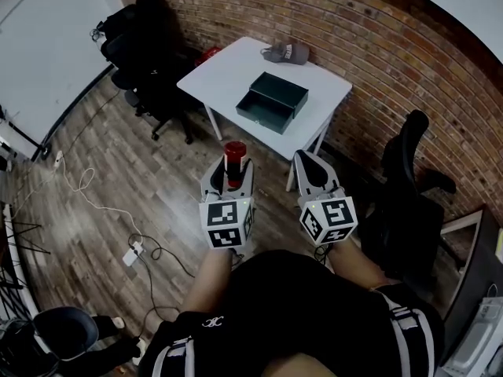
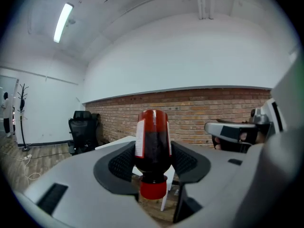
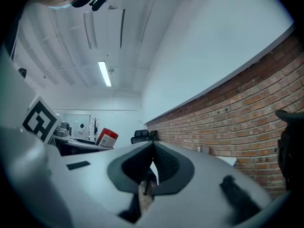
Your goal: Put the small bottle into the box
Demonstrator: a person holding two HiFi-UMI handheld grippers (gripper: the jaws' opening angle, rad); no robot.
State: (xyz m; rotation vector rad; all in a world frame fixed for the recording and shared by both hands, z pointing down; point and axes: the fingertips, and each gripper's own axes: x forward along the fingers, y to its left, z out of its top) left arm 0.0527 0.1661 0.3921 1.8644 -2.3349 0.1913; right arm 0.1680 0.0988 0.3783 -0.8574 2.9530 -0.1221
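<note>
A small dark bottle [image 1: 235, 162] with a red cap and white label is clamped between the pads of my left gripper [image 1: 229, 173], held in the air well short of the table. In the left gripper view the bottle [image 2: 153, 144] lies along the jaws with its red cap toward the camera, and the left gripper [image 2: 153, 161] presses on both sides. The open dark green box [image 1: 273, 100] sits on the white table [image 1: 224, 73] ahead. My right gripper [image 1: 305, 163] hovers beside the left, jaws together and empty; in its own view the right gripper [image 3: 153, 161] holds nothing.
A grey cap [image 1: 287, 52] lies on the table's far side by the brick wall. Black office chairs stand left of the table [image 1: 149, 49] and at the right [image 1: 409, 203]. Cables and a power strip [image 1: 132, 254] lie on the wooden floor.
</note>
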